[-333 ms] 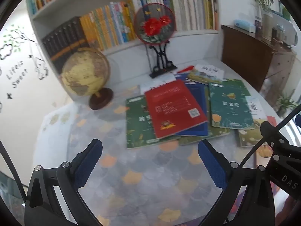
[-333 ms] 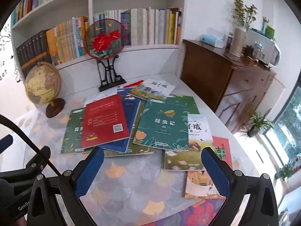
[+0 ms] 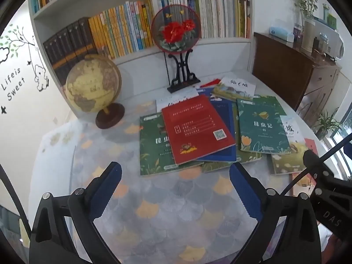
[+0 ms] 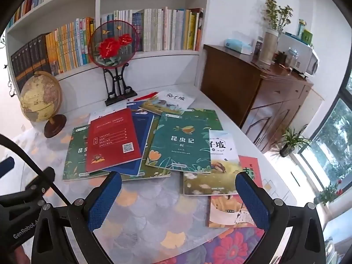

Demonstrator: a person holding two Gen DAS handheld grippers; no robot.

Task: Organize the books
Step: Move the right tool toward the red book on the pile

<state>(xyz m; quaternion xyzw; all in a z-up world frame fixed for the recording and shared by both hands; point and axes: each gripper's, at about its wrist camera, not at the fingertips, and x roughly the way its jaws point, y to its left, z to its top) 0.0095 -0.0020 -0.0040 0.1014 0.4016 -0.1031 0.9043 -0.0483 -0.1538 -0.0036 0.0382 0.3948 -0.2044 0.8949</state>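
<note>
change since last look: almost none; both views show the books in the same spread, and both grippers have crept only slightly closer to the pile. No book has shifted.
left gripper [image 3: 175, 189]: jaws spread wide, nothing between the pads, hanging over bare tablecloth [image 3: 167, 209] just near of the pile.
right gripper [image 4: 178, 198]: also released and empty, tilted down toward the table; its right pad overlaps, in the picture, the orange book [image 4: 228, 211] at the near right. Contact cannot be told.
red book [image 3: 197, 128]: top of the left heap, lying askew over a blue book [image 3: 222, 132] and a dark green book [image 3: 154, 151].
teal book [image 4: 187, 145]: right of the red one, overlapping a meadow-cover book [image 4: 211, 176] that lies nearer.
far book [image 4: 169, 102]: white and green cover, close to the fan stand [image 4: 117, 92].
surroundings: globe [image 3: 93, 85] at far left on the table; full bookshelf [image 3: 123, 33] behind it.
meaning for task: judged as the opening approach; nothing sorted or stacked yet, every book loose and overlapping on the table.
next call: likely squaring the heap or lifting the red book first, since it lies on top.
risk: thin flat covers give the pads little edge to bite.
</note>
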